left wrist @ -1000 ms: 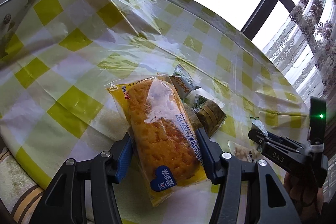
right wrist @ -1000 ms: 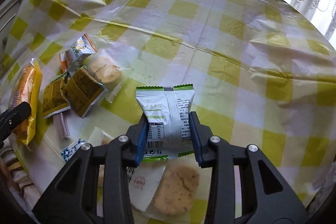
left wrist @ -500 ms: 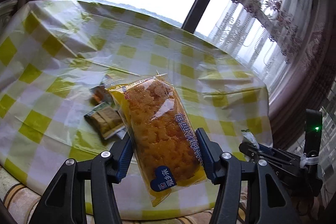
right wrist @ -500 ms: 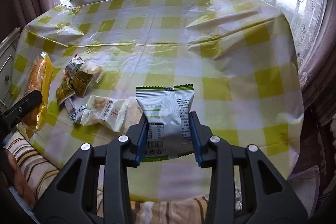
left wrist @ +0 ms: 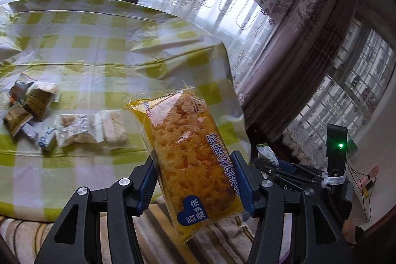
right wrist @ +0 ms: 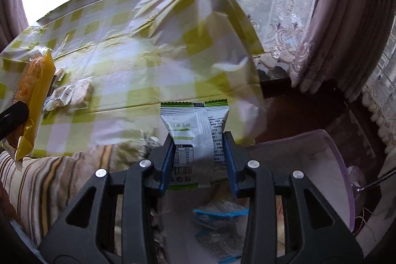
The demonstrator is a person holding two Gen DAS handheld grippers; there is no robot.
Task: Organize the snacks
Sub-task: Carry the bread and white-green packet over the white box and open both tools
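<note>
Left wrist view: left gripper pinching a long yellow bread packet across its middle, blue pads pressed to both sides, packet tilted up and held in the air past the near edge of the table. Packet see-through at the top, golden crumbly bread inside, blue heart logo near the bottom end. Beyond it, on the yellow-and-white checked tablecloth, a loose cluster of small snacks: brown cakes in clear wrap, pale biscuits, a blue-and-white sachet. To the right, right gripper seen side-on, green light glowing on its body; patterned curtains behind.

Right wrist view, showing what the other cannot: right gripper pressed tight on a white-and-green snack packet, printed back facing the camera, held upright off the table edge. Directly below and ahead, an open translucent container with a purple rim, wrapped items and a blue clip lying inside. Striped fabric below the cloth's edge. At far left, the bread packet again, partly hiding the table snacks.
</note>
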